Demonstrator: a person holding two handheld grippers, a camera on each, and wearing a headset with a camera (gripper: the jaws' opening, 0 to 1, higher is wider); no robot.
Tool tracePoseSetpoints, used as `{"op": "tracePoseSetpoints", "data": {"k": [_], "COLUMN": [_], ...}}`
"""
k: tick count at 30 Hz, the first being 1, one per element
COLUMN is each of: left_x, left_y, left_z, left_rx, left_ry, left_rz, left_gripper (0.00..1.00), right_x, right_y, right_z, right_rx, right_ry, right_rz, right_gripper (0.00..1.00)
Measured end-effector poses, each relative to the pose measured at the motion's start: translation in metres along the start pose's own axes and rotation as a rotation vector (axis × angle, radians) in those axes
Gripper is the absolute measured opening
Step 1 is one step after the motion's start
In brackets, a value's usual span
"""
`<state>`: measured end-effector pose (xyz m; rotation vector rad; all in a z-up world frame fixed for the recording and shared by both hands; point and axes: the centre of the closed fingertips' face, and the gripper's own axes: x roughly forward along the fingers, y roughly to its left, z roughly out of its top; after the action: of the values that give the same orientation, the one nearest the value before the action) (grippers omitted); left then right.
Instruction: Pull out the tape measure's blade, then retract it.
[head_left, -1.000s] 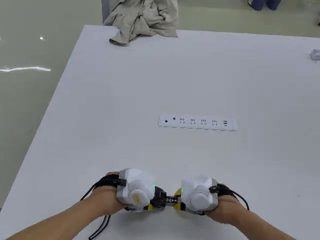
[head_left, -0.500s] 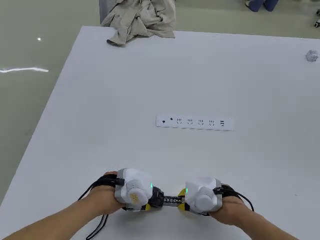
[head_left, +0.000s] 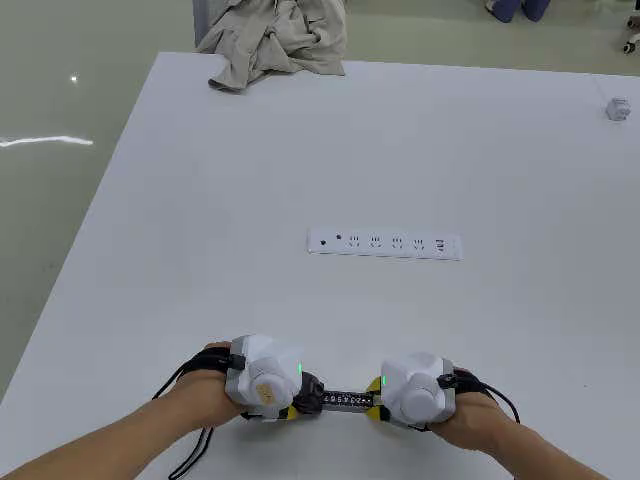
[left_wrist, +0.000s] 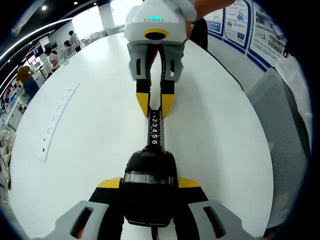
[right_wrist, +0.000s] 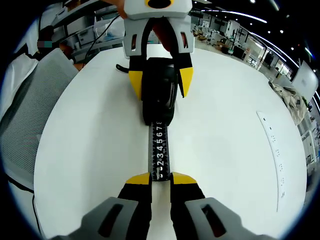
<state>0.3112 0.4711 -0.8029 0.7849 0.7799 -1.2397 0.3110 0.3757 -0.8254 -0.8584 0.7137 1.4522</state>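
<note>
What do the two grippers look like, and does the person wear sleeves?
Both the left gripper and the right gripper have a rounded white housing with a small green light, grey fingers and yellow fingertips. Black cables trail back from each. The forearms show no sleeves.

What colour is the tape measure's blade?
The blade is black with white numerals, seen best in the right gripper view.

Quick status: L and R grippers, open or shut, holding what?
Left gripper: shut on the tape measure case.
Right gripper: shut on the blade, near its tip.
</note>
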Motion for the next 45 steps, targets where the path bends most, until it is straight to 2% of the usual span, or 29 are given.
{"op": "tracePoseSetpoints", "data": {"k": [45], "left_x": [0.0], "left_y": [-0.001], "left_z": [0.0], "left_rx": [0.009], "left_ry": [0.017], "left_rz": [-0.002], "left_gripper": [0.36], "right_x": [-0.04], "right_y": [-0.001], "right_z": [-0.065], "right_rx": [0.084], "right_ry": [0.037], "right_rz": [-0.029], "right_gripper": [0.12]}}
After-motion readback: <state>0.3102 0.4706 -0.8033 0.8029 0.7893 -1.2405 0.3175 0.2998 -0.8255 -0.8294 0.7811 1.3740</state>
